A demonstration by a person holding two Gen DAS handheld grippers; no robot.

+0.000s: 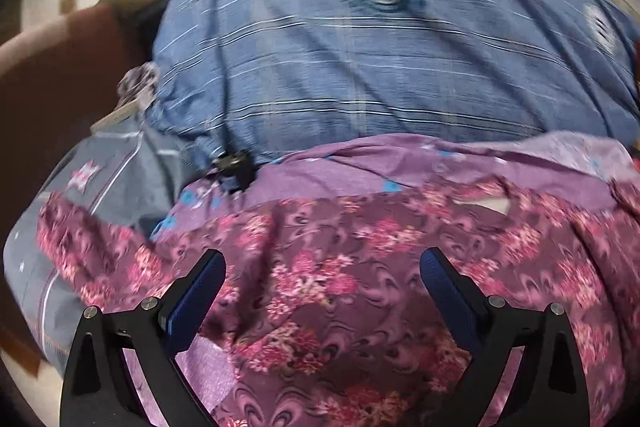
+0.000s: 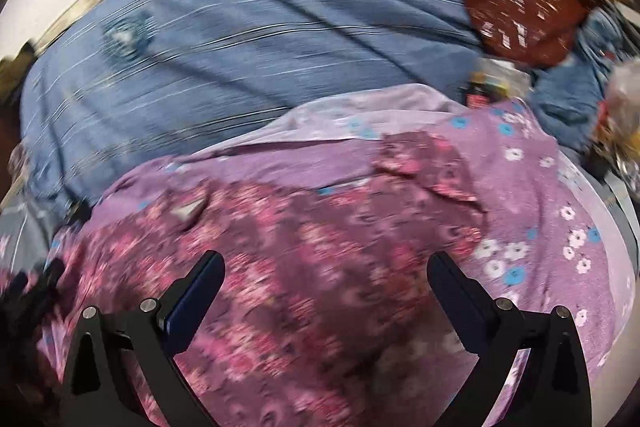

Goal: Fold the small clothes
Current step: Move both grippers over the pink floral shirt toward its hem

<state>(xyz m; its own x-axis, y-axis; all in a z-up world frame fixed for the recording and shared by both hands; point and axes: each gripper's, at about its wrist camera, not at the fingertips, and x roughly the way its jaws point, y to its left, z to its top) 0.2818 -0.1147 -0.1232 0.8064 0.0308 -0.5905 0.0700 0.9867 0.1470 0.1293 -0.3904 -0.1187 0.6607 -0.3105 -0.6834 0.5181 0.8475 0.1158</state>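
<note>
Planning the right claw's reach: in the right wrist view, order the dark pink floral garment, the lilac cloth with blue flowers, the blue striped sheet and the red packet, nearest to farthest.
1. Dark pink floral garment, directly under the open right claw.
2. Lilac cloth, beyond and to the right.
3. Blue striped sheet, behind both.
4. Red packet, far right.

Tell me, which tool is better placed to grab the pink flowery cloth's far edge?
Probably the right tool. Both tools are open above the pink flowery cloth, but its folded corner lies clearly ahead of the right one. Ahead of the left tool the edge looks further off.

pink-floral garment (image 1: 320, 287), blue striped sheet (image 1: 320, 59) (white lines)
</note>
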